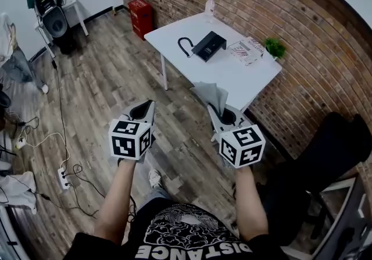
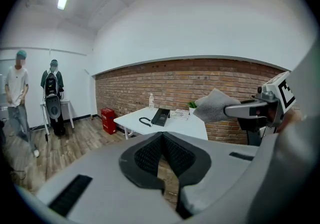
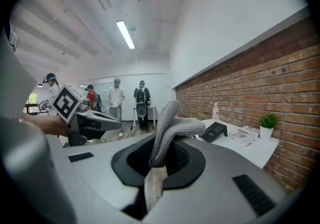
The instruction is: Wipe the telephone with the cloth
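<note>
Cloth (image 1: 210, 93) in grip, telephone (image 1: 208, 45) not yet wiped
We hold the right gripper (image 1: 216, 107) clenched on the grey cloth, which stands up out of its jaws. The left gripper (image 1: 149, 104) has its jaws pressed together with nothing between them. The telephone lies on the white table (image 1: 174, 31) at about 12 o'clock, well apart from both grippers. We judge that the cloth pickup is done, and that the approach to the table and all wiping are left

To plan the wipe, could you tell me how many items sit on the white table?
4: black telephone at centre, clear bottle at the far corner, booklet beside the telephone, potted plant by the wall. The cloth hides the near corner.
</note>
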`<move>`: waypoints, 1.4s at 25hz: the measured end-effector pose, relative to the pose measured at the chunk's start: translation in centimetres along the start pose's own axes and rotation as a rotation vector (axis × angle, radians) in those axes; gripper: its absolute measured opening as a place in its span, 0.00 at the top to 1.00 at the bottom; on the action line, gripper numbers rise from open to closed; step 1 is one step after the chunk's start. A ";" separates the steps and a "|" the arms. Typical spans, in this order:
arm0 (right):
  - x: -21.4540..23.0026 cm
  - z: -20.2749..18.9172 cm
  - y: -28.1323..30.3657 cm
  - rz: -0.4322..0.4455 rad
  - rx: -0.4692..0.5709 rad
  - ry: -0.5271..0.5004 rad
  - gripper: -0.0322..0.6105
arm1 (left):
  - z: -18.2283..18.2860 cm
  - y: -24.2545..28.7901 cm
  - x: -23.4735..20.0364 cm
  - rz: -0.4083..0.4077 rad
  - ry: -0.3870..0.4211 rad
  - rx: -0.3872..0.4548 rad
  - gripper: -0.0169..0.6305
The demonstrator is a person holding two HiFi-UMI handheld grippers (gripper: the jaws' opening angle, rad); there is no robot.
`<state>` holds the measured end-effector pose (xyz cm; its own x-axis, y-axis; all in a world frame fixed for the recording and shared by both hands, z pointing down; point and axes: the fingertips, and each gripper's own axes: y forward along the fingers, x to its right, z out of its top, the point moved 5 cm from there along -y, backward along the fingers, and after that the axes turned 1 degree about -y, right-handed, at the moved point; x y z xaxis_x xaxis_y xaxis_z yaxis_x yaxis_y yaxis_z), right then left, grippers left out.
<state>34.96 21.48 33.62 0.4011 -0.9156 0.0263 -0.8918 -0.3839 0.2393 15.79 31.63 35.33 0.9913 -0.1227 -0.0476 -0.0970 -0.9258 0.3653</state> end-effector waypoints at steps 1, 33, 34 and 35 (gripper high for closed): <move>0.0 0.3 1.2 -0.010 -0.005 0.005 0.93 | 0.3 0.7 -1.2 -0.009 0.000 -0.003 0.96; 1.8 4.7 23.9 -0.226 -0.037 0.086 0.93 | 5.3 16.7 -21.9 -0.222 0.036 -0.045 0.96; 2.3 4.7 24.2 -0.227 -0.036 0.088 0.93 | 5.5 17.3 -21.9 -0.224 0.039 -0.047 0.96; 2.8 4.7 24.6 -0.227 -0.036 0.089 0.93 | 5.7 17.9 -21.9 -0.226 0.043 -0.049 0.96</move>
<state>13.16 8.90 35.00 0.6087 -0.7916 0.0531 -0.7693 -0.5726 0.2835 -8.16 15.71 37.65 0.9903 0.1017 -0.0944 0.1310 -0.9093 0.3950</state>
